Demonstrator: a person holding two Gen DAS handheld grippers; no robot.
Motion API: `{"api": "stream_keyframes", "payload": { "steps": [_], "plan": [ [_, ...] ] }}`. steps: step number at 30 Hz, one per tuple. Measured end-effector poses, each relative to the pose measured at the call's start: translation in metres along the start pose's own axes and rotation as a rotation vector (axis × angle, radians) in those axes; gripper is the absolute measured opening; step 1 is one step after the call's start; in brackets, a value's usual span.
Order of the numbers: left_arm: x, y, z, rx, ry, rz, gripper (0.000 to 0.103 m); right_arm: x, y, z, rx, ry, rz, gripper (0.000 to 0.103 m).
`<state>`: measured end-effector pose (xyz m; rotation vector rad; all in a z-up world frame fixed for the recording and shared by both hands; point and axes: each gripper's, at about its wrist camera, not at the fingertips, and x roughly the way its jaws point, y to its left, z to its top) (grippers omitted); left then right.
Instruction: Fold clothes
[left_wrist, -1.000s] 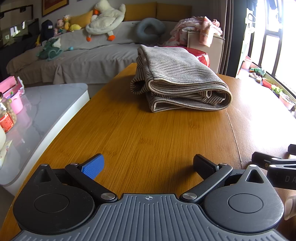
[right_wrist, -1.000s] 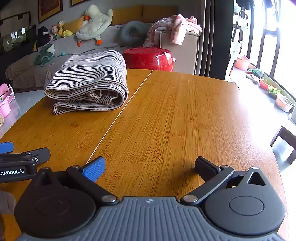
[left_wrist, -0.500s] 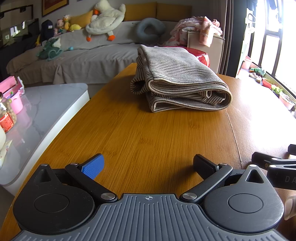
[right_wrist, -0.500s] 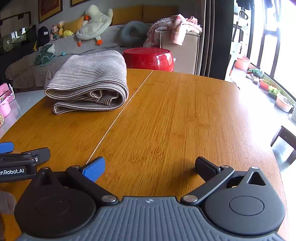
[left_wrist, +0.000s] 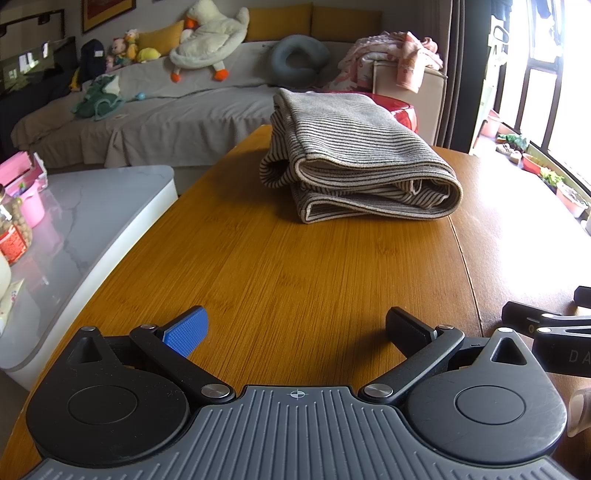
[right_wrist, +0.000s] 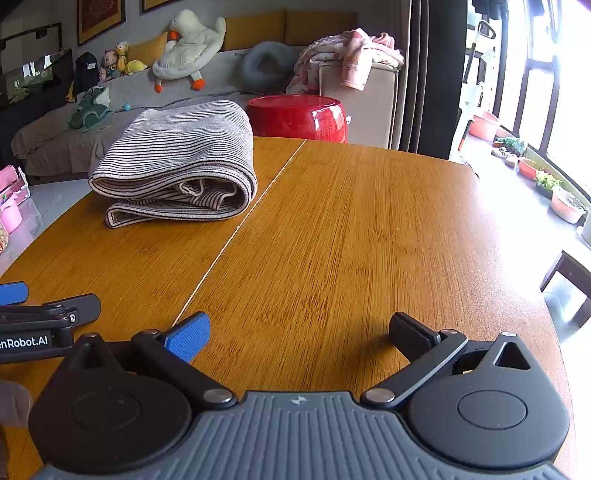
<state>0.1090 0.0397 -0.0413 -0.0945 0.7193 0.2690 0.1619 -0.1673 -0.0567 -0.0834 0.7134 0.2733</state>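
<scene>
The striped garment (left_wrist: 354, 162) is seen lying folded at the far end of the wooden table (left_wrist: 295, 266), well apart from the left gripper (left_wrist: 295, 328) and right gripper (right_wrist: 301, 332), both held spread and empty, so the folding is judged essentially done.

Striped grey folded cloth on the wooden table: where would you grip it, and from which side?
Probably the striped grey folded cloth's near bottom hem edge, approached from the front: it lies flat, facing both open hand-held grippers, unlike the bulky rounded fold.
</scene>
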Motion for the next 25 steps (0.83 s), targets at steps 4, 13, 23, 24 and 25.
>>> {"api": "stream_keyframes", "payload": {
  "steps": [4, 13, 23, 24, 25],
  "plan": [
    [0.0, 0.001, 0.001, 0.002, 0.004, -0.007, 0.103, 0.0, 0.0, 0.0, 0.0, 0.0, 0.0, 0.103],
    [0.0, 0.001, 0.001, 0.004, 0.005, -0.005, 0.103, 0.0, 0.001, -0.001, 0.004, -0.002, -0.011, 0.103],
    [-0.006, 0.017, 0.002, -0.052, -0.015, -0.05, 0.103, 0.004, 0.006, 0.001, -0.023, -0.009, 0.017, 0.103],
    [-0.01, 0.026, 0.003, -0.083, -0.036, -0.057, 0.103, 0.004, 0.008, 0.002, -0.03, -0.009, 0.031, 0.103],
    [-0.016, 0.037, 0.005, -0.11, -0.065, -0.063, 0.103, 0.003, 0.013, 0.003, -0.041, -0.009, 0.06, 0.103]
  ]
}}
